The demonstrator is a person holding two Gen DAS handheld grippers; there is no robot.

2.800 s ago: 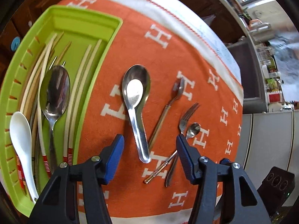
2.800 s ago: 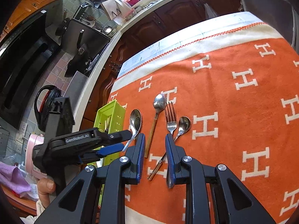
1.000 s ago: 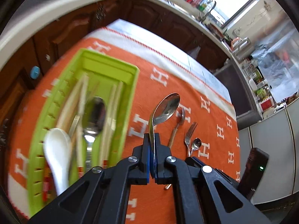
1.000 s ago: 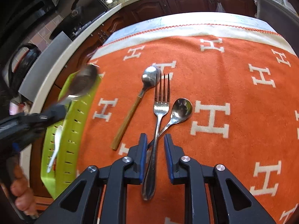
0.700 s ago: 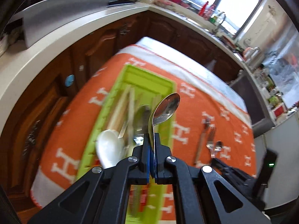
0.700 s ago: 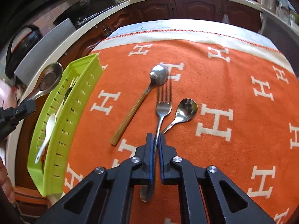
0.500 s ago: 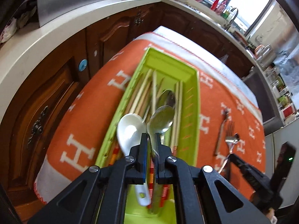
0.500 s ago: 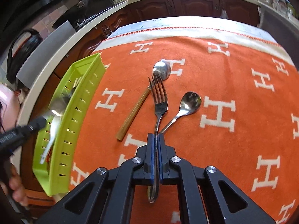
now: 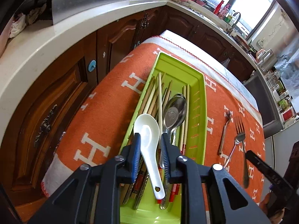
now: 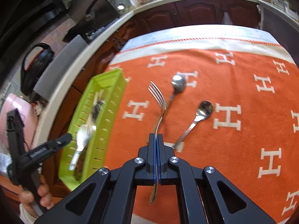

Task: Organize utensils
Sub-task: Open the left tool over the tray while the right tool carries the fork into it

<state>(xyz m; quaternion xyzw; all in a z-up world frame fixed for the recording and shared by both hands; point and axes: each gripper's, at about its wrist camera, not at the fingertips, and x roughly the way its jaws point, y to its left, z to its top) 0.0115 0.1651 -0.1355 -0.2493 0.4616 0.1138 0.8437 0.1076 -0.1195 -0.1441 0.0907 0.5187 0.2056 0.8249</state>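
Right now your right tongs [image 10: 156, 140] are pinched tight on the fork [image 10: 158, 100], gripping its handle partway along so the end pokes out nearest you and the tines rise clear above the orange cloth [image 10: 233, 149]. Your left tongs [image 9: 150, 149] are spreading apart over the near end of the green tray [image 9: 202, 112]; the white spoon [image 9: 149, 141] shows in the gap between the pads, lying in the tray, not gripped. Just right of it the large metal spoon [image 9: 175, 112] lies in the tray, bowl stacked on another spoon's bowl, with chopsticks [image 9: 159, 93] running lengthwise beneath and beside them toward the far end. To the right of the tray, out on the cloth that covers the desk, a small spoon [image 10: 202, 110] lies nearer and a wooden-handled spoon [image 10: 178, 84] a little farther. Beyond the cloth's white border stand dark wooden cabinets [image 10: 205, 11].
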